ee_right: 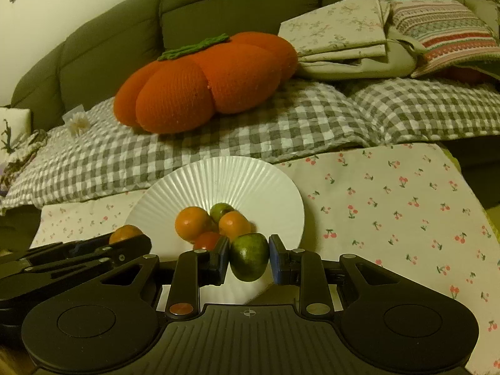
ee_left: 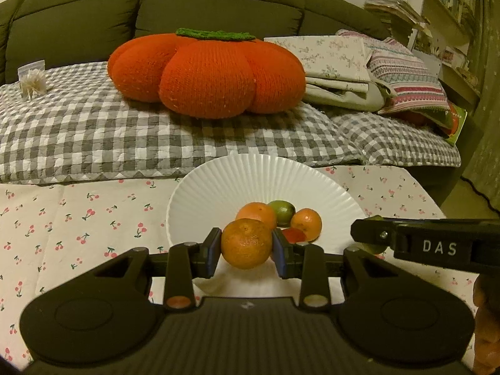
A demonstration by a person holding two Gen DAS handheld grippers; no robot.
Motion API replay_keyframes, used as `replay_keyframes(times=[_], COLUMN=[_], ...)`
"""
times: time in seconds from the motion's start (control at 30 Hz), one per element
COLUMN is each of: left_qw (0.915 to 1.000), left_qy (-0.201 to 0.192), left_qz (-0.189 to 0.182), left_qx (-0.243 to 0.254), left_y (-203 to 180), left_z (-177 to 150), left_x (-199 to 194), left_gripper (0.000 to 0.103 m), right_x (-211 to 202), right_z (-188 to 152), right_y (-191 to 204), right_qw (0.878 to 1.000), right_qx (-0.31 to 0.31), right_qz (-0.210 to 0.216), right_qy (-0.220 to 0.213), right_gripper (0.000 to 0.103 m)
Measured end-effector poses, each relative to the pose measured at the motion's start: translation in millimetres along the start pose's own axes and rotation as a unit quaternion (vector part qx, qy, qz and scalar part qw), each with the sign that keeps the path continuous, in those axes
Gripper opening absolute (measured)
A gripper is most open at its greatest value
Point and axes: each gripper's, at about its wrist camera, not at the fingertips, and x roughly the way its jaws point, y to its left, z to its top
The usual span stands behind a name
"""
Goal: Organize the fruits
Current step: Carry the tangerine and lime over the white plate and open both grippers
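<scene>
My left gripper (ee_left: pixel 247 251) is shut on an orange tangerine (ee_left: pixel 247 243) held over the near rim of a white ribbed plate (ee_left: pixel 225 181). My right gripper (ee_right: pixel 248 259) is shut on a green fruit (ee_right: pixel 250 257) above the same plate (ee_right: pixel 250 181). On the plate lie two tangerines (ee_right: pixel 192 222), a small green fruit (ee_right: pixel 221 211) and a red fruit (ee_right: pixel 207 240). The right gripper's black arm (ee_left: pixel 431 243) enters the left wrist view from the right. The left gripper with its tangerine (ee_right: pixel 125 233) shows at the left of the right wrist view.
The plate rests on a cherry-print cloth (ee_left: pixel 78 225) covering a low table. Behind it a sofa carries a grey checked quilt (ee_left: pixel 125 131), a big orange knitted pumpkin cushion (ee_left: pixel 206 72) and folded linens (ee_left: pixel 359 68). Shelves (ee_left: pixel 453 0) stand at the far right.
</scene>
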Motion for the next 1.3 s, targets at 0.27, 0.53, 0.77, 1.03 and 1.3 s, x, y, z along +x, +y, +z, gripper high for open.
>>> replay_keyframes(times=[0.27,0.53,0.77,1.03,1.3], left_qw=[0.9997,0.9992,0.9992,0.9996,0.9995], left_qy=[0.002,0.007,0.003,-0.005,-0.013], left_qz=[0.004,0.012,0.025,0.024,0.021], left_qx=[0.022,0.036,0.03,0.014,-0.02], left_y=[-5.7,-5.4,-2.9,1.6,13.9], left_z=[-4.0,-9.5,-10.6,-7.4,-1.1], left_x=[9.6,18.6,18.9,13.2,-3.0], left_gripper=[0.033,0.034,0.053,0.065,0.07], right_x=[14.6,26.5,30.6,23.0,11.1], right_z=[-4.5,-8.1,-10.5,-6.6,-2.5], right_y=[8.1,10.8,12.1,8.2,7.1], right_qw=[1.0,0.999,0.999,1.0,1.0], right_qx=[-0.022,-0.035,-0.04,-0.026,-0.013], right_qz=[0.005,0.001,-0.007,-0.011,-0.003], right_qy=[0.011,0.02,0.023,0.01,0.0], right_gripper=[0.025,0.025,0.029,0.036,0.036])
